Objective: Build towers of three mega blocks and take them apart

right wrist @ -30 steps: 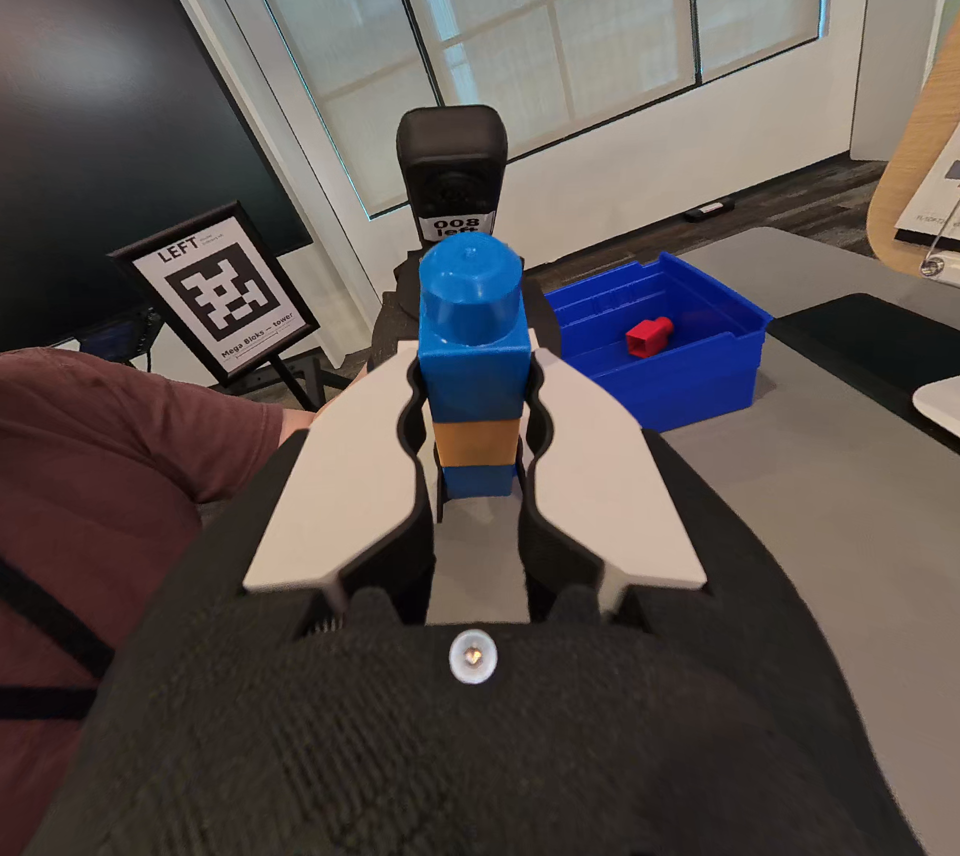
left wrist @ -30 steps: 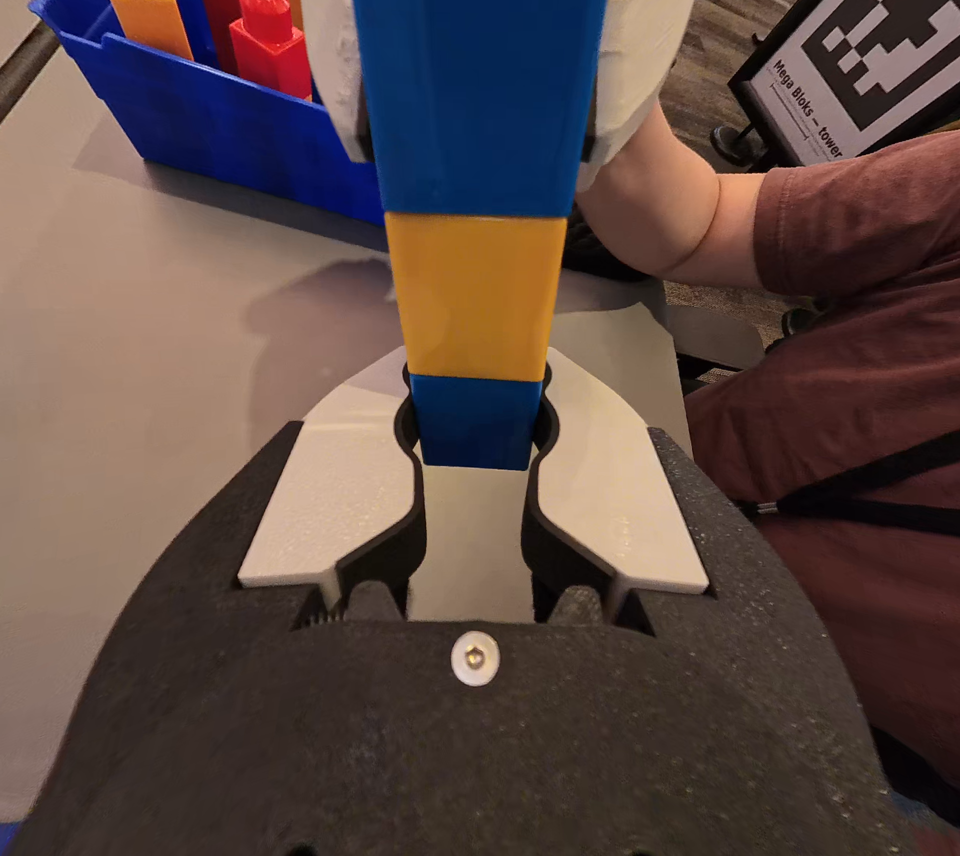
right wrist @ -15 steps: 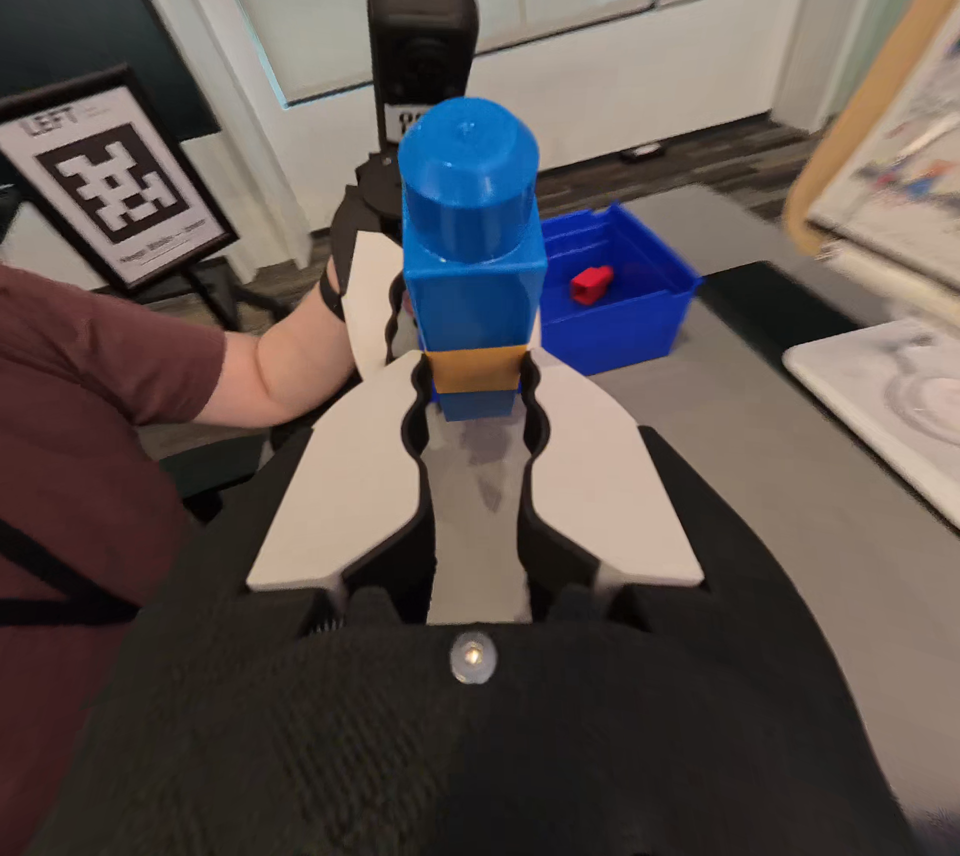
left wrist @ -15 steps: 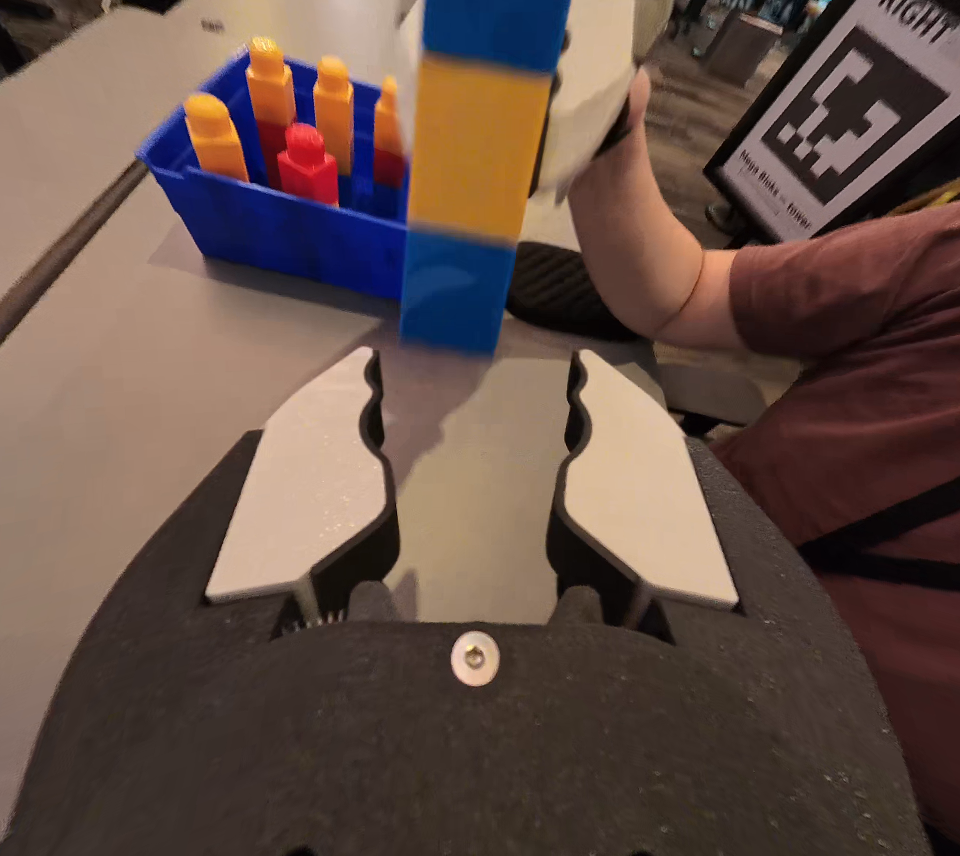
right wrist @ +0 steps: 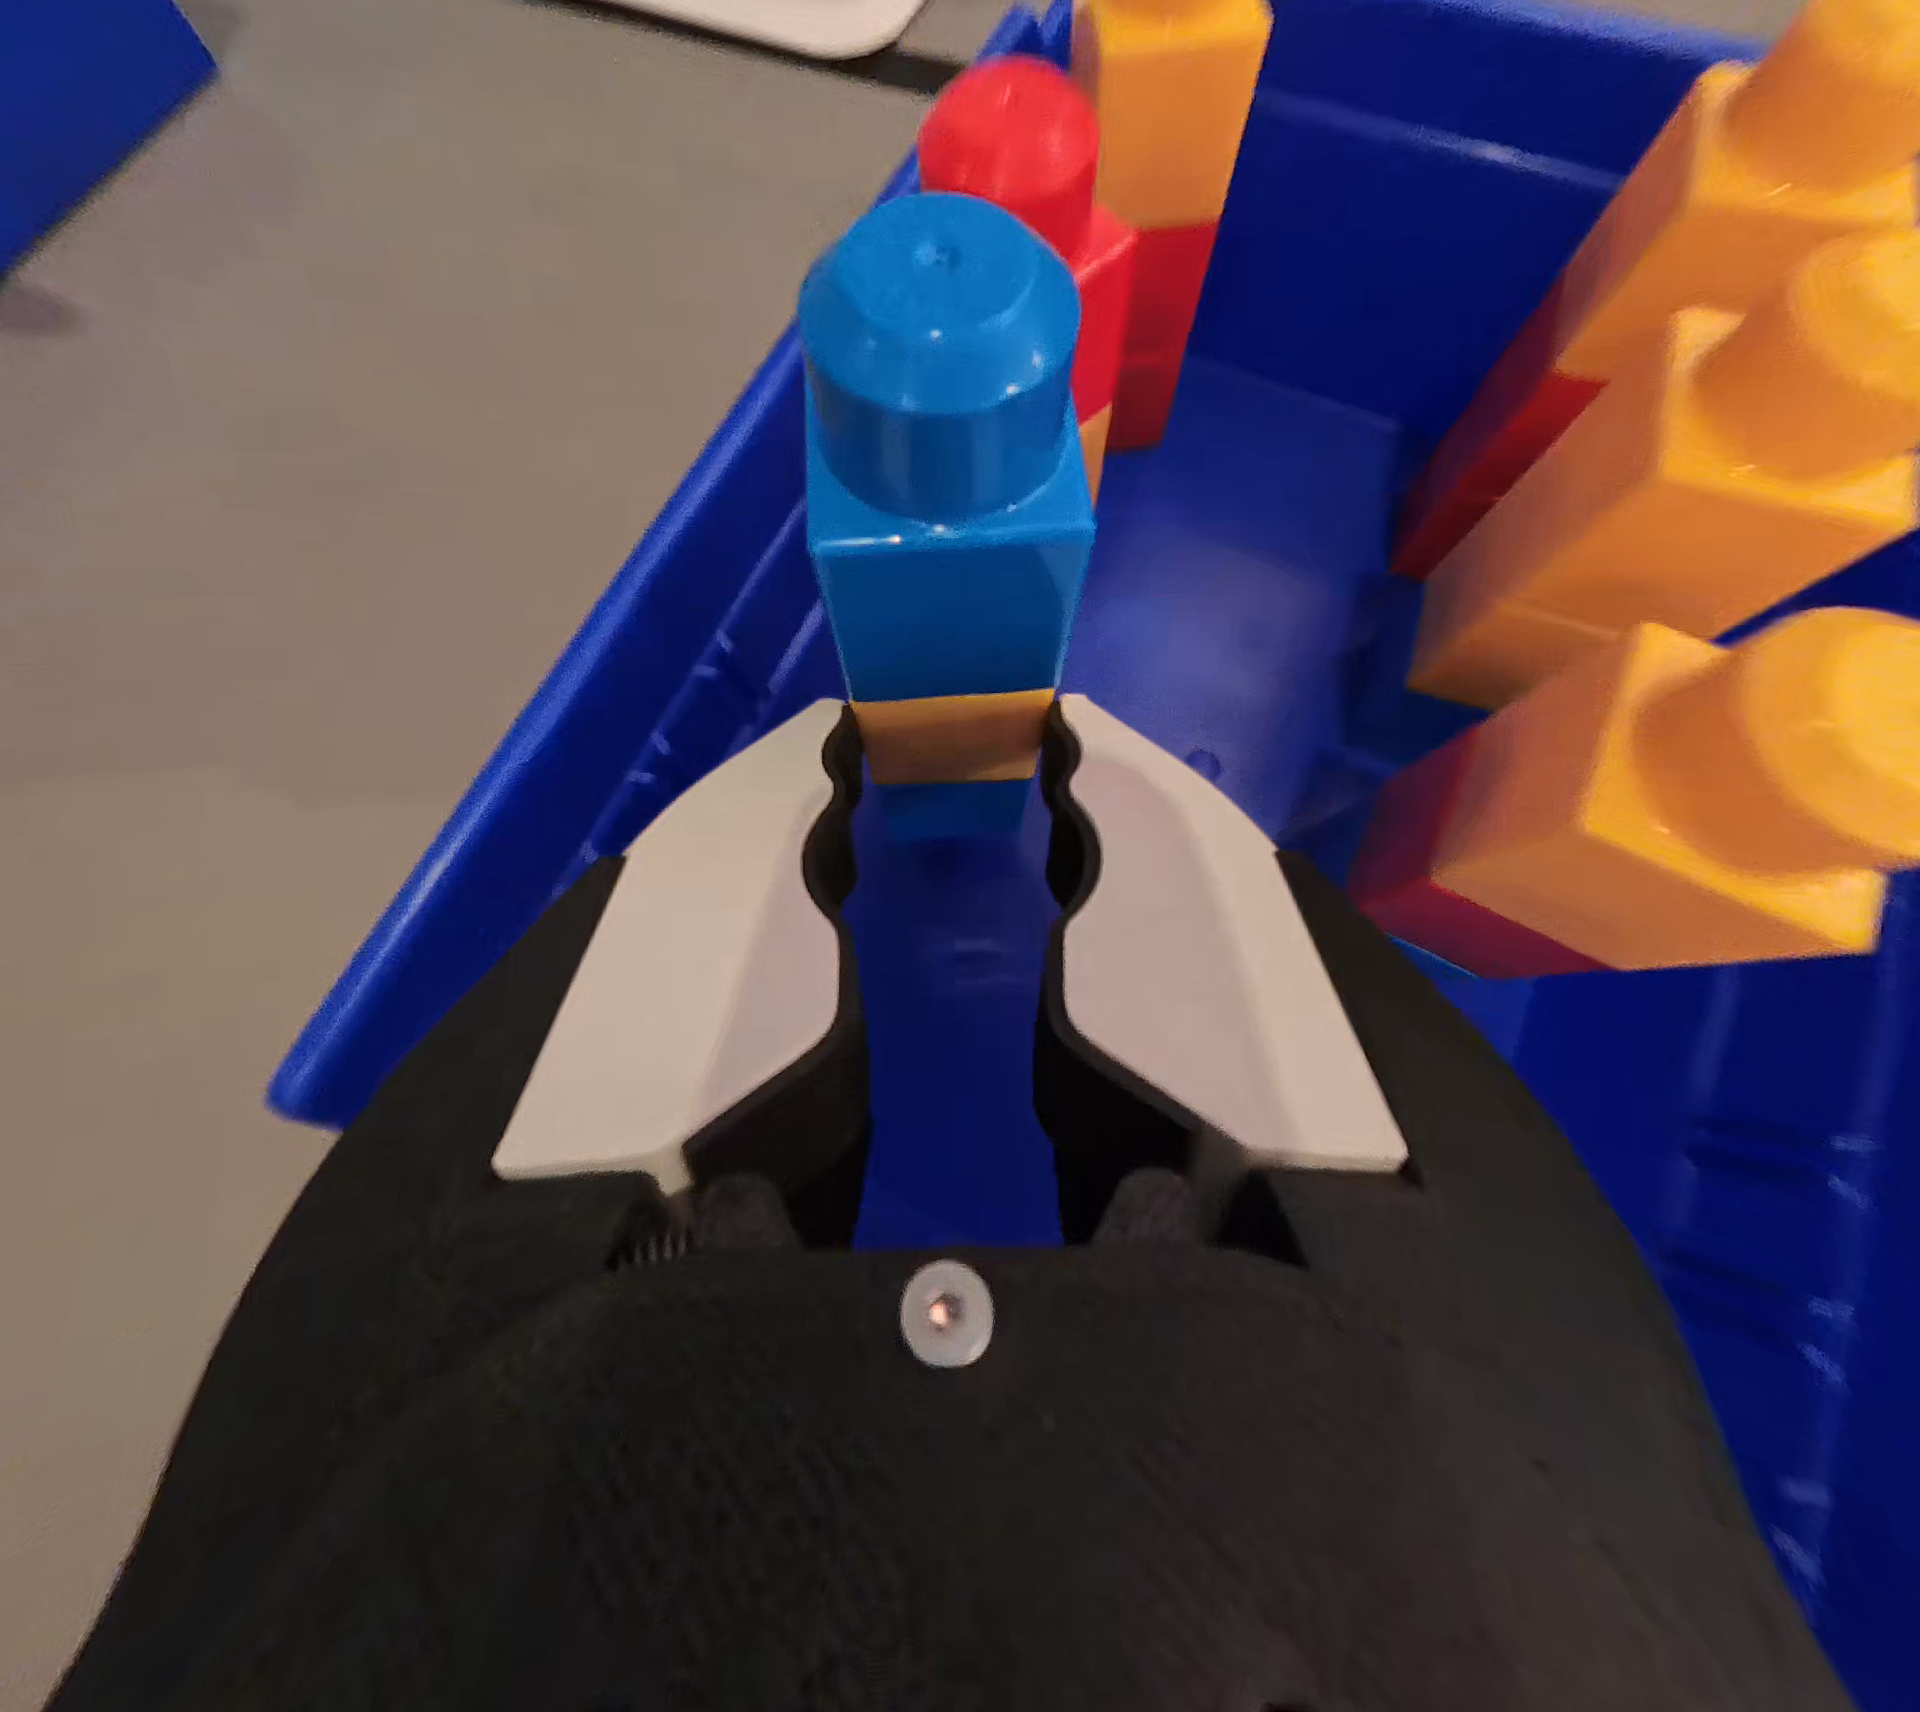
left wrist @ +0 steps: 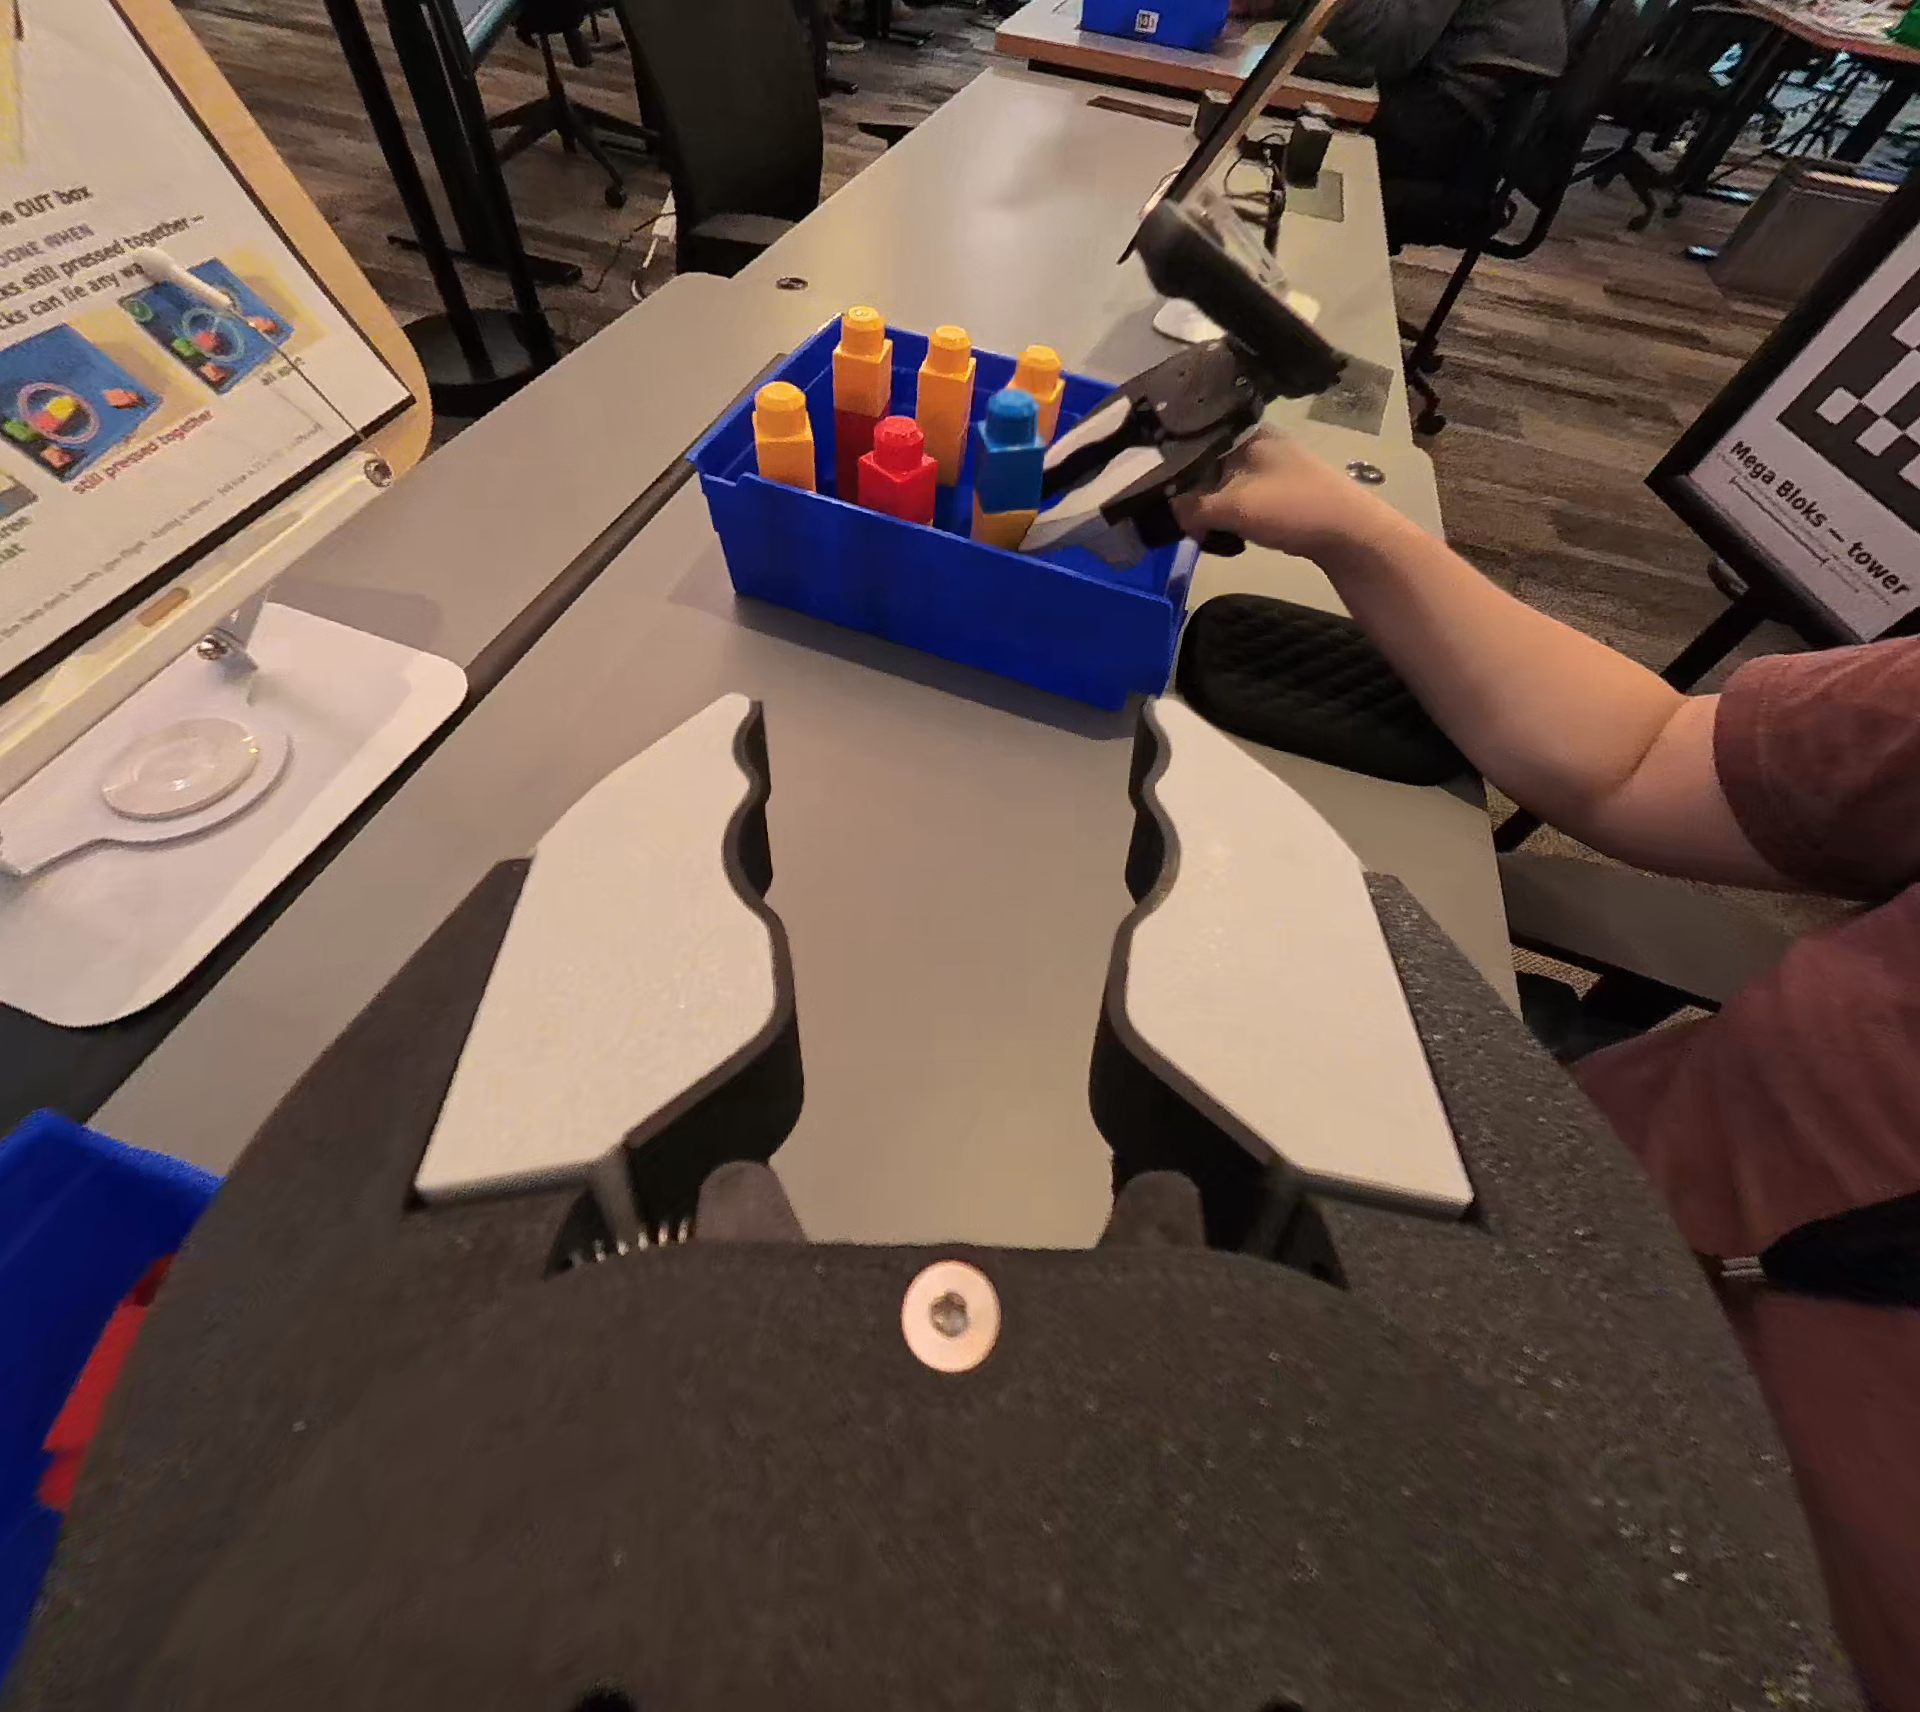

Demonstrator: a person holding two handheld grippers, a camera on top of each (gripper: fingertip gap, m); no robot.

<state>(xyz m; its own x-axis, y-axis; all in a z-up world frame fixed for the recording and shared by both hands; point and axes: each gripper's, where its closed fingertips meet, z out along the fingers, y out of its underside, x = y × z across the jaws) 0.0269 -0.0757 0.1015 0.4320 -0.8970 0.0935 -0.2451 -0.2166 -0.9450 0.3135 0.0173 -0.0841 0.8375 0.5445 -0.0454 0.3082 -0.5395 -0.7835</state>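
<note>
Over the tabletop [left wrist: 935,987]: the left gripper [left wrist: 948,789] is held with jaws spread wide, nothing between them.
Right gripper [right wrist: 948,763]: clenched on the tower [right wrist: 940,623], its pads pressed on the orange middle block.
Tower: blue, orange, blue; held upright inside the bin [left wrist: 935,592], near its front wall.
Bin: blue, set on the tabletop well ahead of the left gripper; other orange and red towers [left wrist: 894,436] are stood in it.
Stand [left wrist: 187,789]: white base at the left edge.
</note>
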